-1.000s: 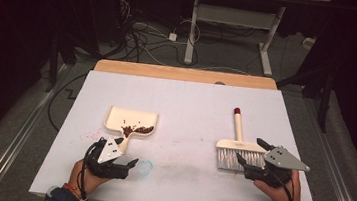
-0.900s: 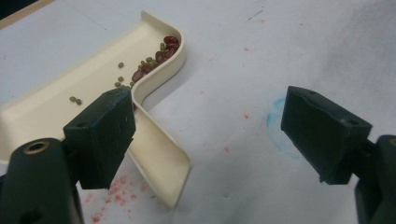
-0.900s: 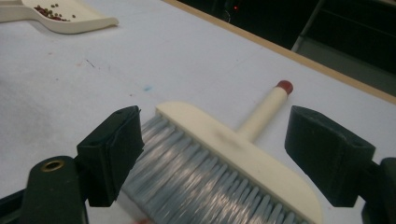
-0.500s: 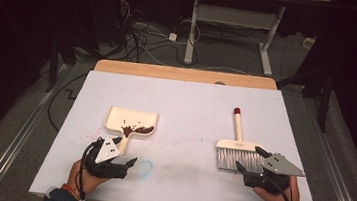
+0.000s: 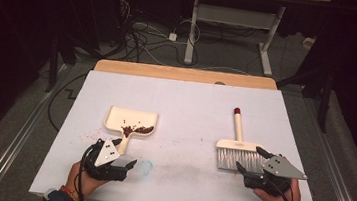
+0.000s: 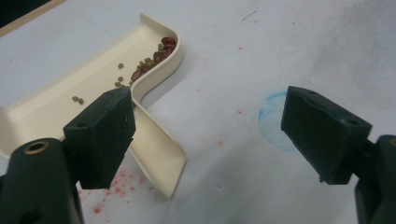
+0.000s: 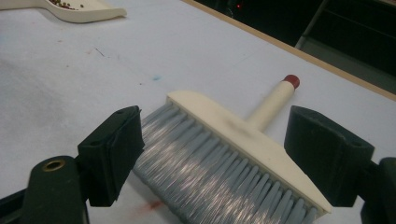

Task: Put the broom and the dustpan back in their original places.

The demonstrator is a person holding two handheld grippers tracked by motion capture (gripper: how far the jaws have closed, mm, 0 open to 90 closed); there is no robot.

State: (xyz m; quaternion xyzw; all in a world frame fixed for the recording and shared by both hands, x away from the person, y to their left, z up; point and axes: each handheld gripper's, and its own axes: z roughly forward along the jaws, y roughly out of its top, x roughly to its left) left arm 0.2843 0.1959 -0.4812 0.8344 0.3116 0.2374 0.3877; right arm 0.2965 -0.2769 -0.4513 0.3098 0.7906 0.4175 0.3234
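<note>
We judge the dustpan [image 5: 130,122] at the bench's eight o'clock light, rigid, beans loose, best gripped by its handle [image 6: 159,156] beside the released left claw [image 5: 117,160]; right claw [image 5: 250,161] released at the brush [image 5: 237,149], five o'clock.

On the white table [image 5: 185,111] before us, a cream plastic dustpan [image 5: 130,121] holding small red and green beans [image 5: 137,129] lies left; a cream-handled grey-bristled brush [image 5: 237,149] lies well apart, right.
</note>
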